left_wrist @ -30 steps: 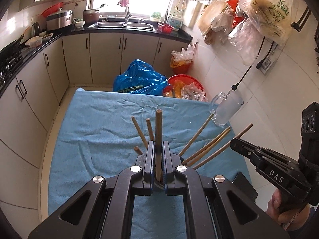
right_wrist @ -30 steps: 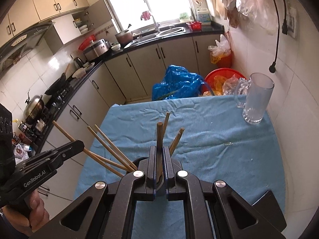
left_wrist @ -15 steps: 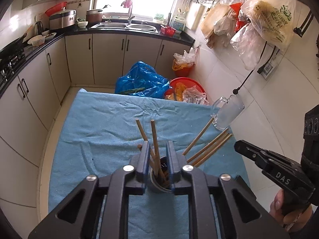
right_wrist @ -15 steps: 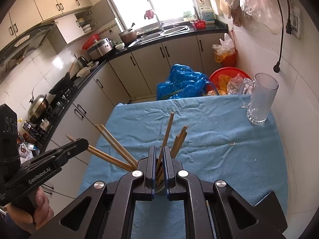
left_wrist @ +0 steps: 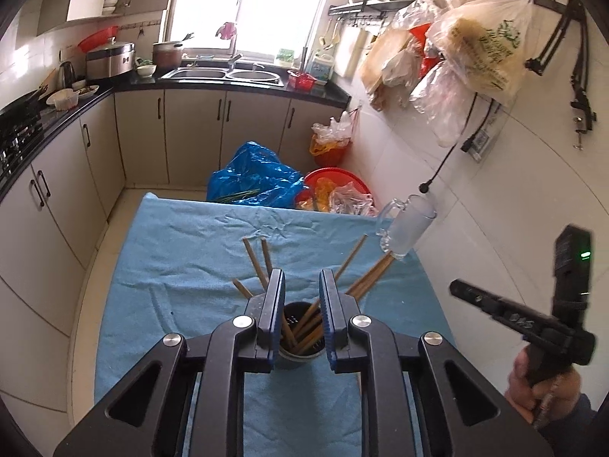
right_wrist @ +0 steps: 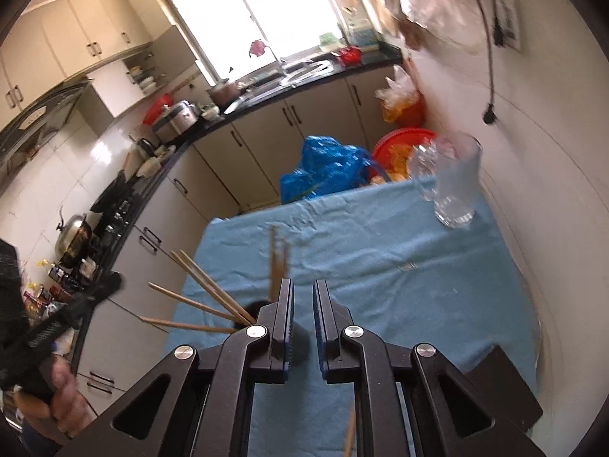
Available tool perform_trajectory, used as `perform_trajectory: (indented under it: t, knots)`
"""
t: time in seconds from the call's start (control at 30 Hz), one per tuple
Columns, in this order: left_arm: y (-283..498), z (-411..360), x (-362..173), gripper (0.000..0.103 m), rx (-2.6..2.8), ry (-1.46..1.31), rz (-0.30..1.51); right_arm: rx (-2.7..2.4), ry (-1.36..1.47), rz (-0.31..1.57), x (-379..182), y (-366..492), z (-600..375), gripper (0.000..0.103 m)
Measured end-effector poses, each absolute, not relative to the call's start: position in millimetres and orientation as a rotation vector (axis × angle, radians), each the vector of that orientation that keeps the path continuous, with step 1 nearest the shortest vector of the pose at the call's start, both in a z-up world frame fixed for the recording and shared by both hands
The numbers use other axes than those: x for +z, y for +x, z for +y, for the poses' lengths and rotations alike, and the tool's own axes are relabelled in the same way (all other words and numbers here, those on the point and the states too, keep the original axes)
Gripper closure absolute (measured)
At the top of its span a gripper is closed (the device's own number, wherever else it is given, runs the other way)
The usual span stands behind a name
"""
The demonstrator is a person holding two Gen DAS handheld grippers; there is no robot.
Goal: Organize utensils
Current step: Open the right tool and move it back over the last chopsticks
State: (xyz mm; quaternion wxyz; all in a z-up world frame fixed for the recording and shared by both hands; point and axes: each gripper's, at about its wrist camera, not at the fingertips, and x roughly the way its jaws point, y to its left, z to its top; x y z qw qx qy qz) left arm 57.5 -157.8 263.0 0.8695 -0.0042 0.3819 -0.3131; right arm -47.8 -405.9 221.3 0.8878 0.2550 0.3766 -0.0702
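Chopsticks [left_wrist: 304, 323] stand bundled in a dark perforated holder [left_wrist: 300, 342] on the near part of the table [left_wrist: 182, 266], which is covered by a blue cloth. Their top ends fan out, some leaning left and far, others leaning right toward the glass mug [left_wrist: 405, 228] at the far right corner. The left claw [left_wrist: 302, 297] hangs just above the holder with its jaws apart; they have just been opening, and although the sticks show through the gap, the pads press on none of them. The right claw [right_wrist: 303, 312] sits just right of the holder, its jaws a narrow slit apart and nothing between them; in its blurred view the holder [right_wrist: 253, 310] is only a dark shape at the left jaw. Judging by this, the main work looks done: every chopstick in view is in the holder and none lies loose on the cloth. A pale stick-like streak [right_wrist: 349, 434] at the near edge of the right view is too blurred to name. What seems left is drawing both claws clear, and perhaps checking that near edge
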Motion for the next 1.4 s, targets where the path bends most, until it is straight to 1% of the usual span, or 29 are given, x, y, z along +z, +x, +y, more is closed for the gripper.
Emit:
perform_trajectory:
  t: [0.2, 0.3, 0.47, 0.6, 0.67, 0.97, 1.33, 1.37, 1.4]
  knots:
    - [29.6, -160.0, 243.4, 0.08, -0.685, 0.023, 0.831, -0.197, 0.577, 0.885, 172.3, -68.2, -418.9, 0.092]
    - [15.7, -163.4, 217.9, 0.077, -0.702, 0.045, 0.89, -0.214, 0.595, 0.941, 146.5, -78.6, -420.2, 0.092]
    - [-6.8, -173.3, 154.7, 0.073, -0.714, 0.105, 1.044, -0.212, 0.62, 1.023, 108.2, -90.5, -414.7, 0.092]
    - [-19.9, -175.4, 107.2, 0.073, -0.681, 0.149, 1.177, -0.176, 0.651, 1.121, 70.4, -94.8, -405.6, 0.092]
    - [-26.0, -172.5, 92.9, 0.073, -0.669, 0.167, 1.216, -0.178, 0.649, 1.152, 59.1, -92.1, -403.3, 0.092]
    - [-25.0, -151.4, 92.0, 0.072, -0.654, 0.167, 1.228, -0.18, 0.643, 1.244, 29.0, -65.1, -397.4, 0.092]
    - [-20.0, -135.7, 86.4, 0.072, -0.636, 0.148, 1.25, -0.207, 0.551, 1.315, 11.9, -39.1, -386.0, 0.092]
    - [-19.9, -136.7, 86.1, 0.072, -0.642, 0.148, 1.254, -0.208, 0.54, 1.319, 12.1, -38.1, -384.5, 0.093]
    - [-19.4, -138.6, 85.3, 0.072, -0.648, 0.147, 1.258, -0.219, 0.524, 1.323, 12.2, -38.5, -384.5, 0.096]
